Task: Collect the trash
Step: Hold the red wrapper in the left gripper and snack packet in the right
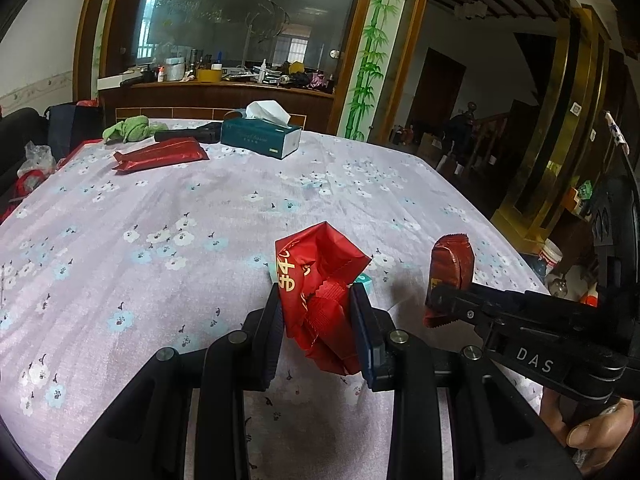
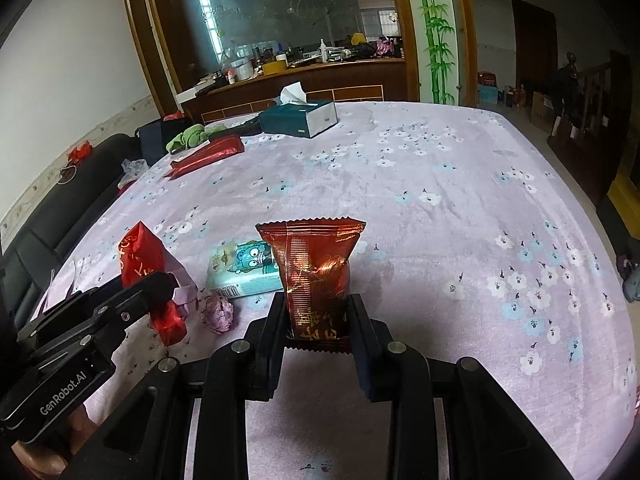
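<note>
Trash is spread over the flower-print tablecloth, most of it bunched at the near edge: a pale-blue cartoon packet lies flat with its long axis running side to side, and a crumpled purple wad sits just beside its near-left corner; both are closer to the left gripper than to the right gripper; a long red foil pack lies well apart near the far-left corner, beside a tissue box and a green cloth; no bin shows in either view; both tools are already loaded: the left one's jaws pinch a crumpled red wrapper, the right one's clamp a dark-red snack packet standing upright, long axis vertical, so neither looks free for the loose pieces until it unloads
</note>
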`<state>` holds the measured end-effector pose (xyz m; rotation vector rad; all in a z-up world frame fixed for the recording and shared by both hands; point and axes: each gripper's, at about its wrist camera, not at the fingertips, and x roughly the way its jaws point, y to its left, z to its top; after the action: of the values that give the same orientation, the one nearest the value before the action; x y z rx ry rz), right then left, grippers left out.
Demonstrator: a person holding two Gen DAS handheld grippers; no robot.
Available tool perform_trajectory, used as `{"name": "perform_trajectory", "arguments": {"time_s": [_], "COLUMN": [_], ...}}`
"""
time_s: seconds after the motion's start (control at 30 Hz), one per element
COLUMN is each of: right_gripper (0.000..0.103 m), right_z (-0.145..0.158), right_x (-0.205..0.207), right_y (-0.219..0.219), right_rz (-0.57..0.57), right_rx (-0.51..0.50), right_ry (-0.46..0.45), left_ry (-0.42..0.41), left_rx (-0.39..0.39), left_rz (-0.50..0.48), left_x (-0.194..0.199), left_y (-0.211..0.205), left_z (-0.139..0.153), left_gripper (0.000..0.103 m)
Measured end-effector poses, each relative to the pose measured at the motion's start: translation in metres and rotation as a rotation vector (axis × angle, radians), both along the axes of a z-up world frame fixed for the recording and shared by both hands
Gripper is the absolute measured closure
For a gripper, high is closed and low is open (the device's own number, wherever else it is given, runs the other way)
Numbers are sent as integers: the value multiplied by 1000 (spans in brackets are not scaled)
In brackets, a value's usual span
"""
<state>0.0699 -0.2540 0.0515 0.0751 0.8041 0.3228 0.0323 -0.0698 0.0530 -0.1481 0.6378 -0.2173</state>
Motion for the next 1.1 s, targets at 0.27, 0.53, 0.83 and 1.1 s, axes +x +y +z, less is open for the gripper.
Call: {"name": "perform_trajectory", "arguments": {"time_s": [0.27, 0.53, 0.83, 1.1], "right_gripper": [72, 72, 71, 71], "right_z": [-1, 8, 45, 59], "right_x": [3, -1, -60, -113], "right_y": [-3, -4, -21, -37], "right_rz": [-9, -32, -80, -83], "right_rx": [5, 6, 26, 63], "right_ry": [2, -14, -43, -62], "left_ry": [-10, -61, -111, -131], "left_rx": [16, 63, 137, 196], "left_rz": [8, 35, 31, 14], "left_x": [-1, -9, -31, -72], "left_y": [-1, -5, -19, -31], "left_z": [1, 8, 26, 38], "left_gripper": [73, 73, 73, 73]}}
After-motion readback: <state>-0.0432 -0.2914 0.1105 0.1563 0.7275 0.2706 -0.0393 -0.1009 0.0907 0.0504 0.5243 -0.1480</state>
